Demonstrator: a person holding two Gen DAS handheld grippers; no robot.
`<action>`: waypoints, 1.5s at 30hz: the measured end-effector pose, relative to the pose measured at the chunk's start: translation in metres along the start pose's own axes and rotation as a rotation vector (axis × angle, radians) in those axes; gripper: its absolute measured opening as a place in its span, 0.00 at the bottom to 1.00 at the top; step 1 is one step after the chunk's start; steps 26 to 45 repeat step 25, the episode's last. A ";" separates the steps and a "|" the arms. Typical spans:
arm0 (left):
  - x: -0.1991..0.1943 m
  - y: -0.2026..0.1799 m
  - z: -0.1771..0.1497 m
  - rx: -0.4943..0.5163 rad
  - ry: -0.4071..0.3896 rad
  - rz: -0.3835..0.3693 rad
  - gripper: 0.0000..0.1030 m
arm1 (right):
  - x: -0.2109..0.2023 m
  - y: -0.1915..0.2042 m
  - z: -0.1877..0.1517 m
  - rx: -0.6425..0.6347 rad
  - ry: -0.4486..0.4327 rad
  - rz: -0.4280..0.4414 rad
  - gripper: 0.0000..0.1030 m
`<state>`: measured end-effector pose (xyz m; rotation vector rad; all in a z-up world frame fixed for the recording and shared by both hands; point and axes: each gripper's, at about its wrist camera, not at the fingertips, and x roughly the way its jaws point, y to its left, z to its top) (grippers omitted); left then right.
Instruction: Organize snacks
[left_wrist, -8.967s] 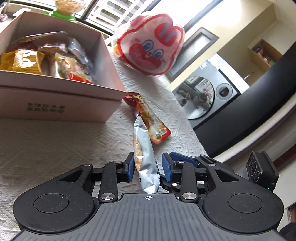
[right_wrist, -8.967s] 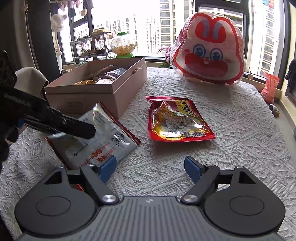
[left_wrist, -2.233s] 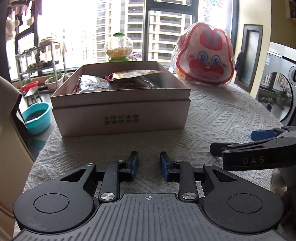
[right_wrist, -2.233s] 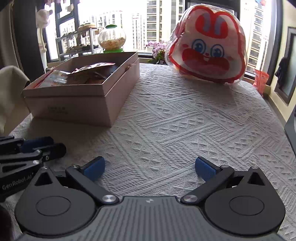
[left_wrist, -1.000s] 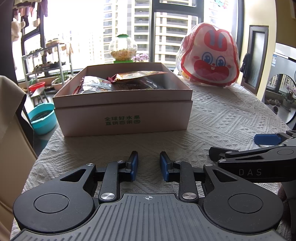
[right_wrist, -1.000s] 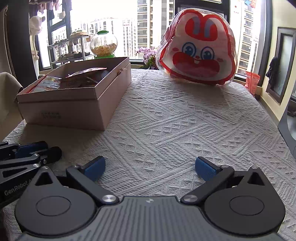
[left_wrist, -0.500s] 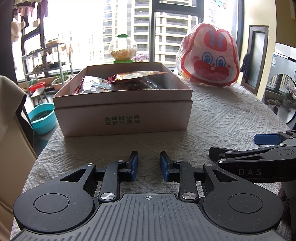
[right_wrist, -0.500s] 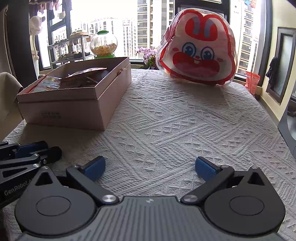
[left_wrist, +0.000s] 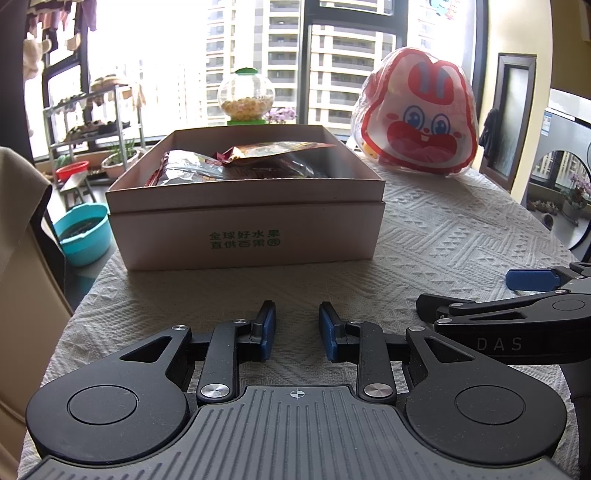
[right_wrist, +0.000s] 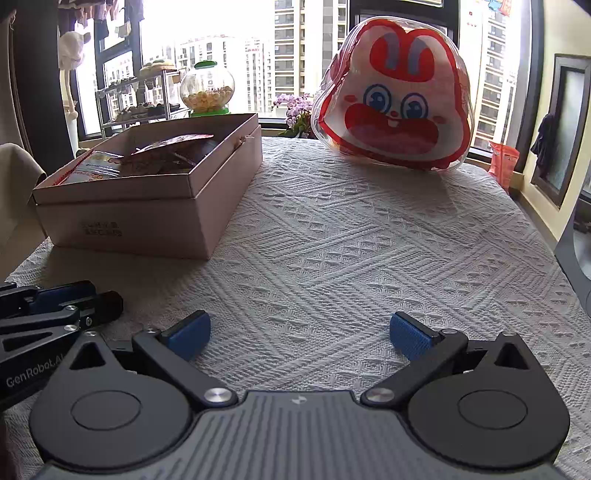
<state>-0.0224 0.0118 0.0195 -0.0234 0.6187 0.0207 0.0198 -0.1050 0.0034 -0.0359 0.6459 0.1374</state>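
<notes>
Box (left_wrist: 243, 240): green "全球好水果 直供百果园"; left hand-held gripper (right_wrist: 33, 369): "GenRobot.AI"; right hand-held gripper (left_wrist: 498, 343): "DAS"

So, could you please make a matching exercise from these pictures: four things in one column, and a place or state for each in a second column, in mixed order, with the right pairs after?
Things:
1. snack packets
2. rabbit bag
3. left gripper
4. right gripper

Places or states:
A. fingers wide apart, holding nothing
B. inside the cardboard box
C. fingers closer together with a gap between them, holding nothing
D. stands on the tablecloth near the window

Right pairs: 1-B, 2-D, 3-C, 4-A
</notes>
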 end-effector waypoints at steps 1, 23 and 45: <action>0.000 0.000 0.000 0.001 0.000 0.001 0.29 | 0.000 0.000 0.000 0.000 0.000 0.000 1.00; 0.001 -0.002 0.000 0.012 0.000 0.008 0.29 | 0.000 0.000 0.000 0.000 0.000 0.000 1.00; 0.001 -0.001 0.000 0.008 0.000 0.005 0.29 | 0.000 0.000 0.000 0.000 0.000 0.000 1.00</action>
